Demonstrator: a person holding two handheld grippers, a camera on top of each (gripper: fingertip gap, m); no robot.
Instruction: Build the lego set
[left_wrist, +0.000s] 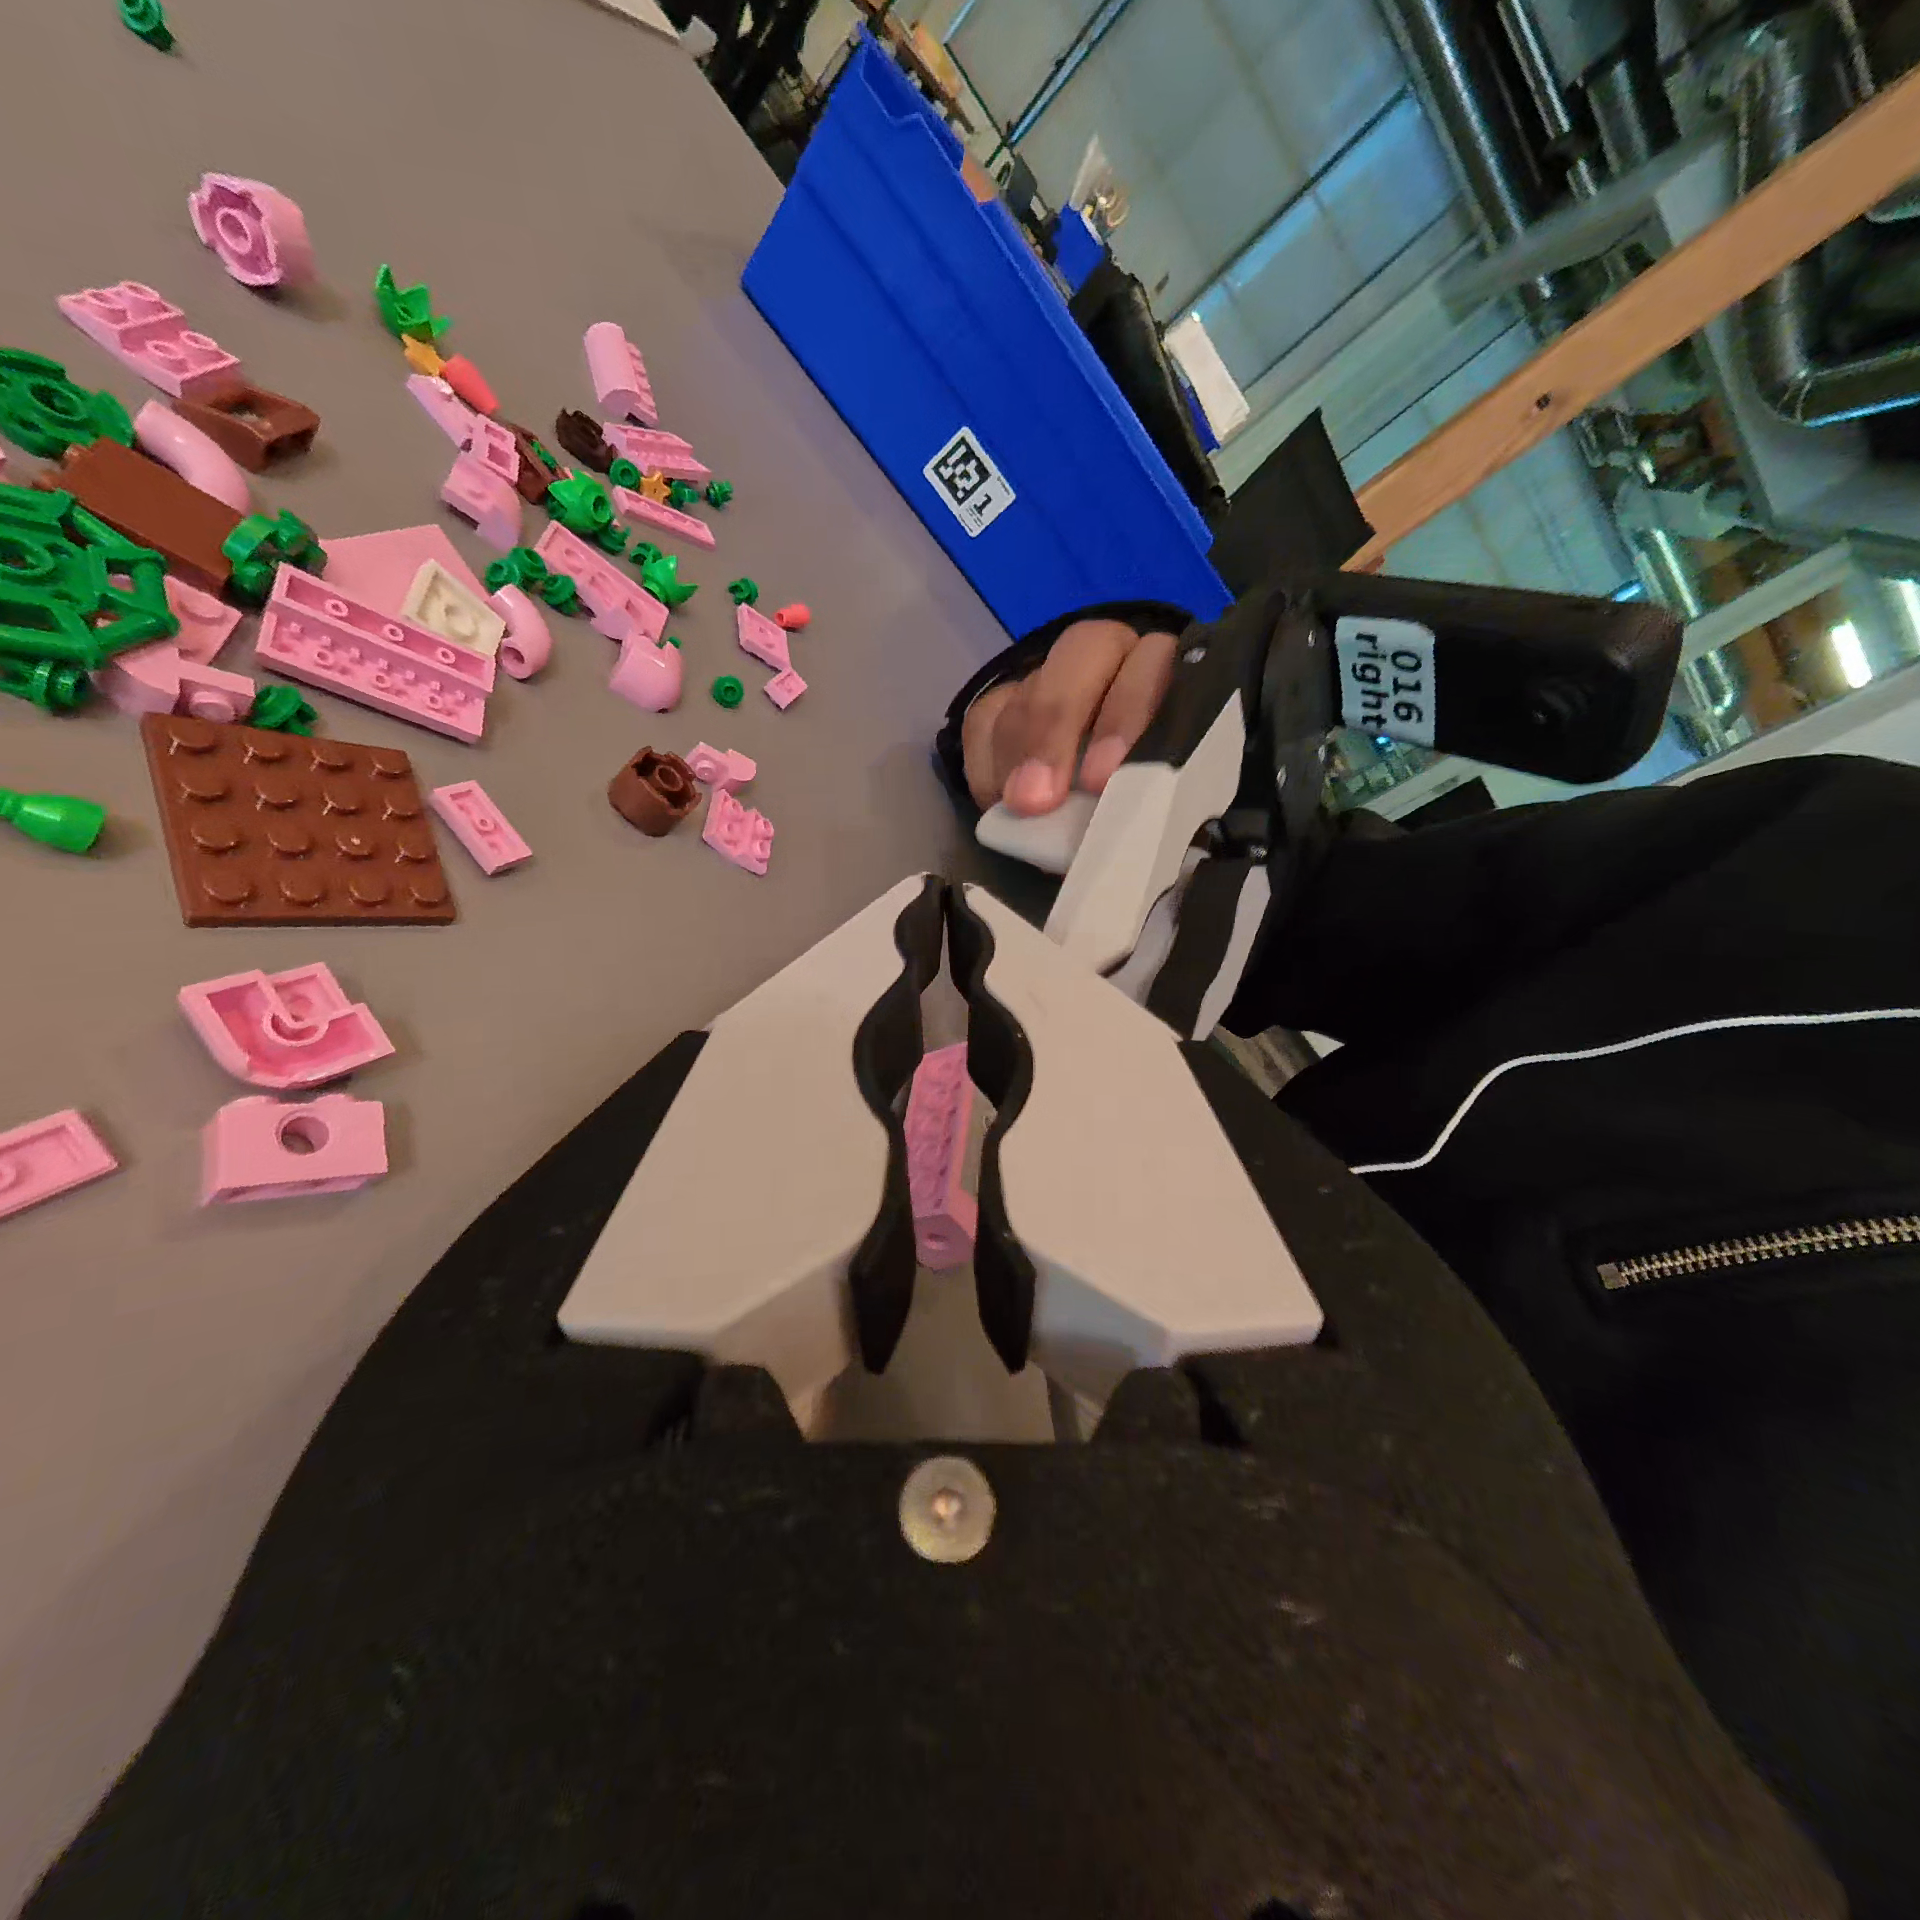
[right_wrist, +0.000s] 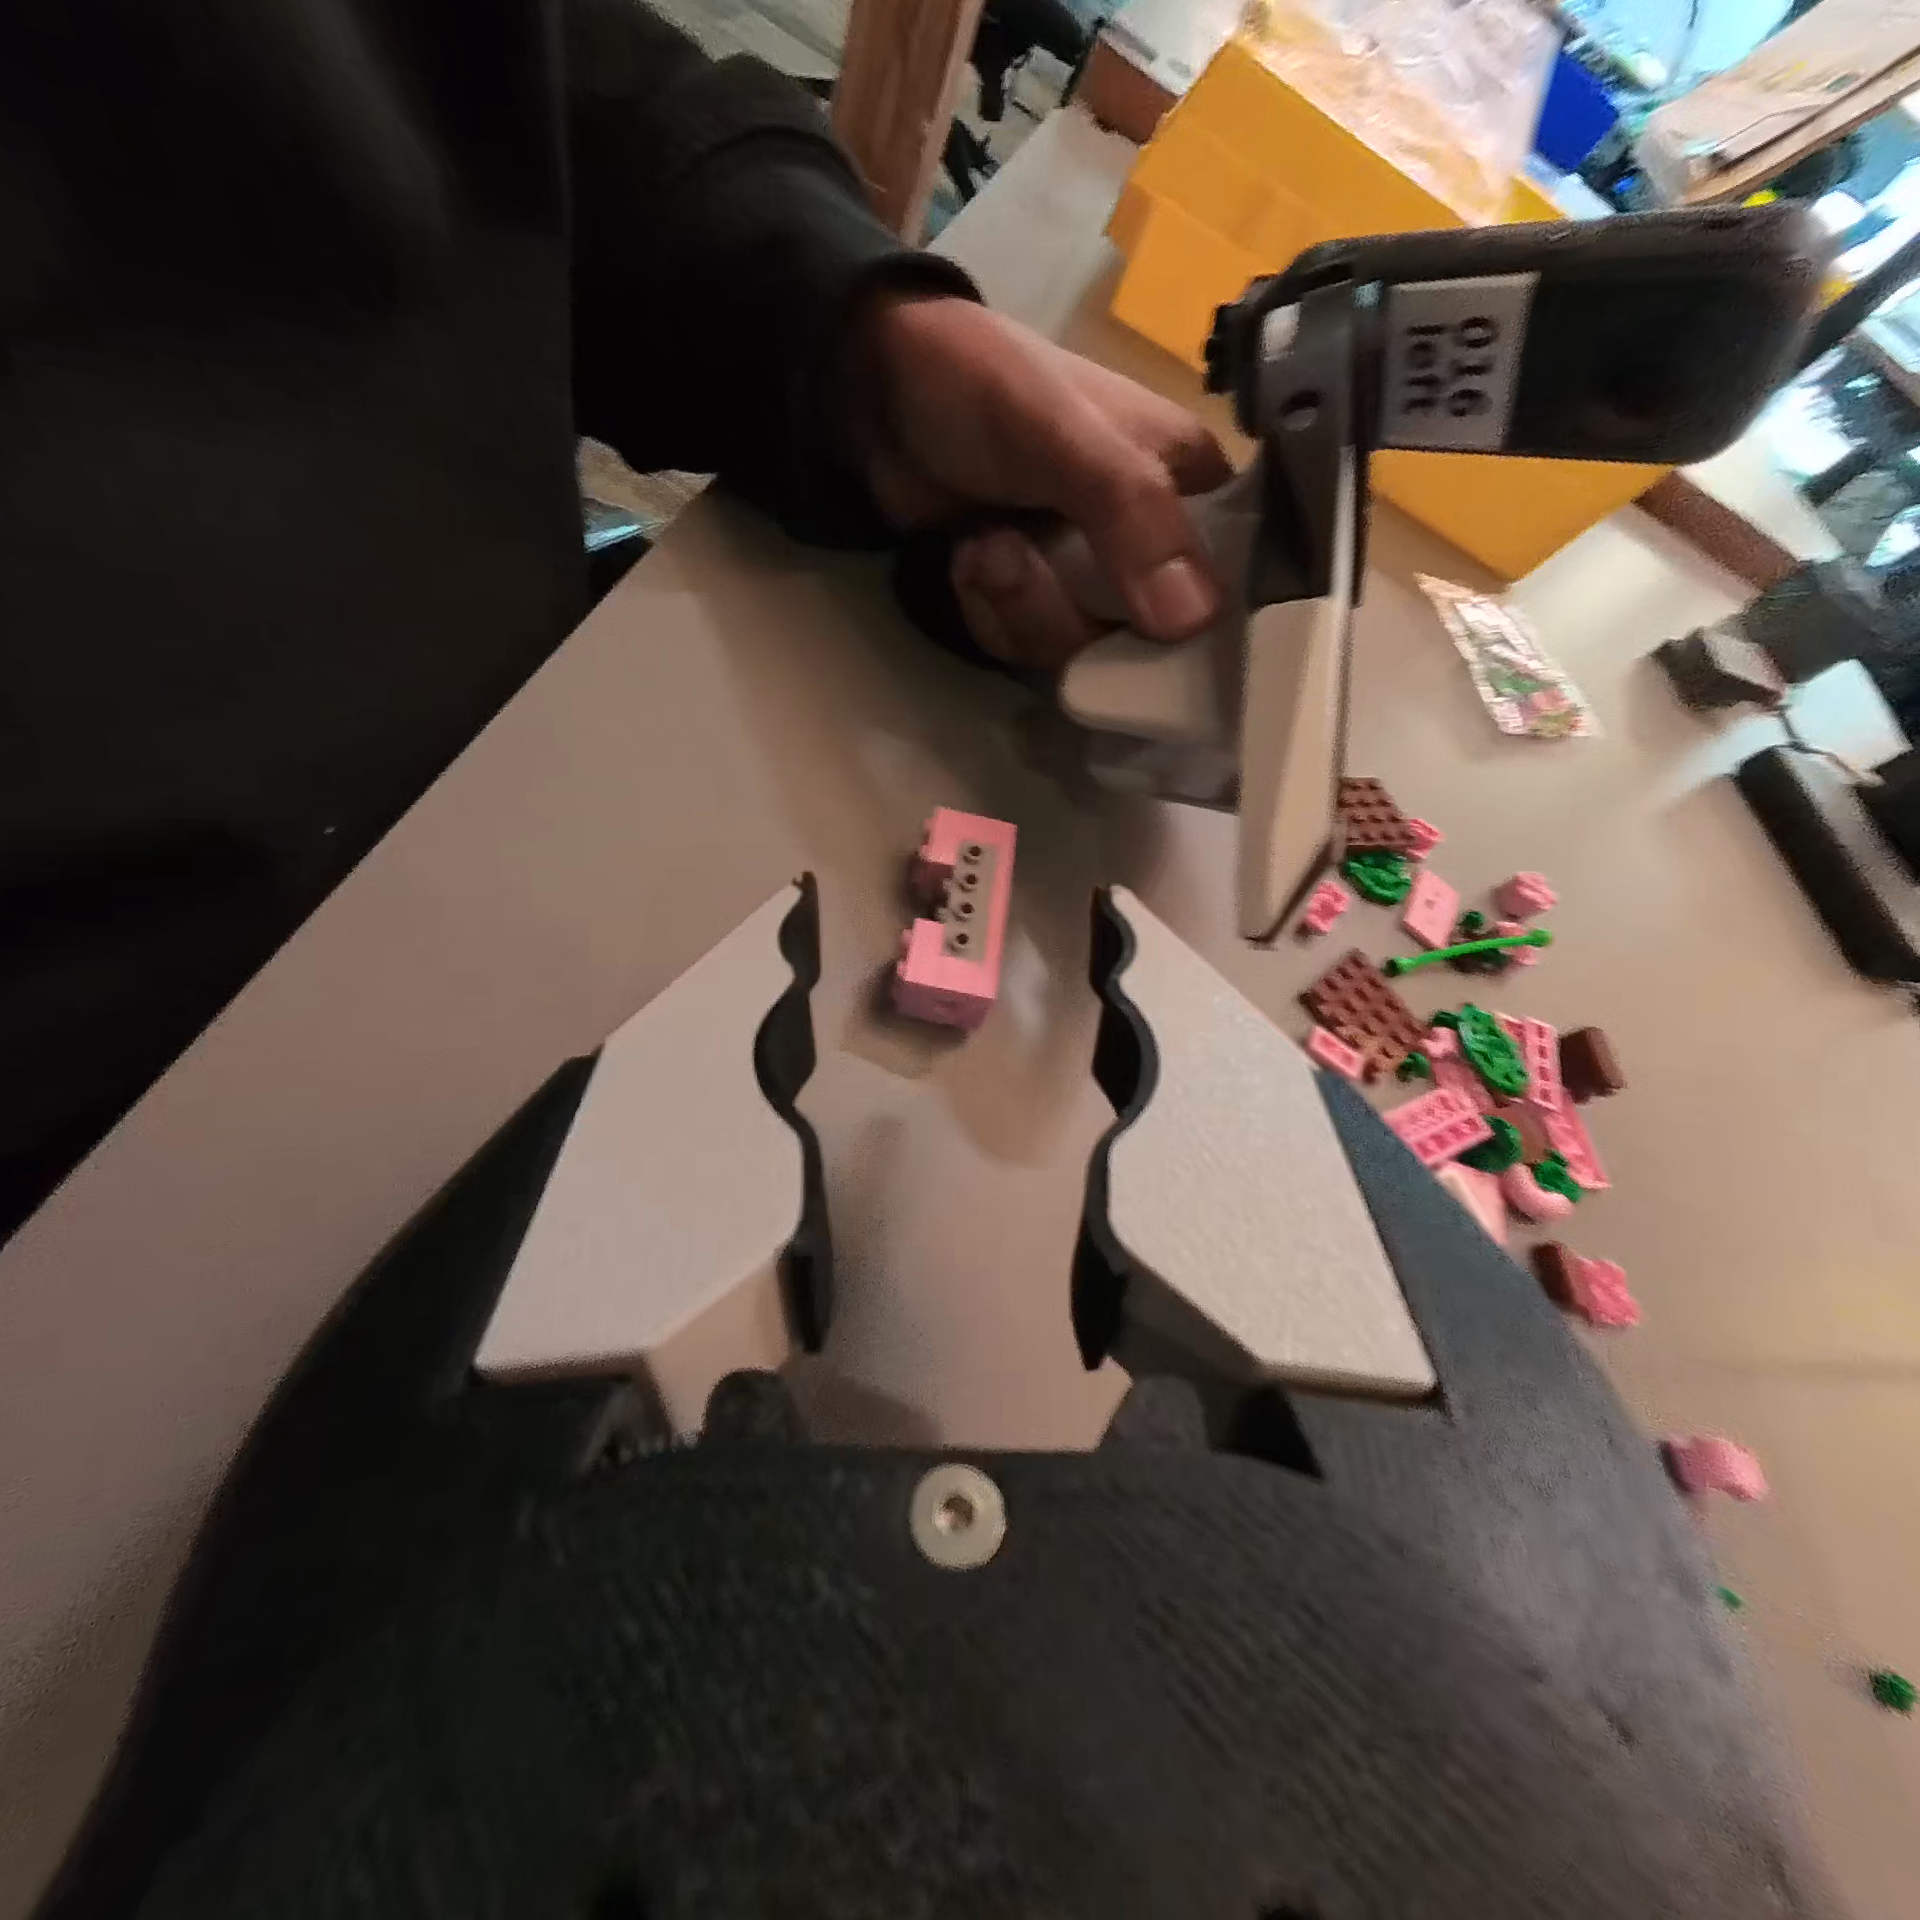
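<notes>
My left gripper (left_wrist: 943, 896) is shut, its black pads meeting at the tips. Through the slot behind the tips I see part of a pink lego piece (left_wrist: 940, 1153) lying below. In the right wrist view the left gripper (right_wrist: 1273, 920) hangs edge-on above the table, to the right of a small pink assembly with a grey studded strip (right_wrist: 961, 914). My right gripper (right_wrist: 956, 899) is open and hovers over that assembly, which lies on the table with clear gaps to both pads. The right gripper also shows in the left wrist view (left_wrist: 1127, 883), held by a hand.
Loose pink, green and brown pieces lie scattered, among them a brown plate (left_wrist: 296, 821) and a pink walled part (left_wrist: 374, 649). A blue bin (left_wrist: 966, 416) stands at the table's far edge, a yellow bin (right_wrist: 1299, 260) farther back. A person's dark sleeve (right_wrist: 520, 312) is close by. About 10 centimeters separates my left fingertips from the brown plate (left_wrist: 296, 821). Look for it in the right wrist view (right_wrist: 1366, 1005) too.
</notes>
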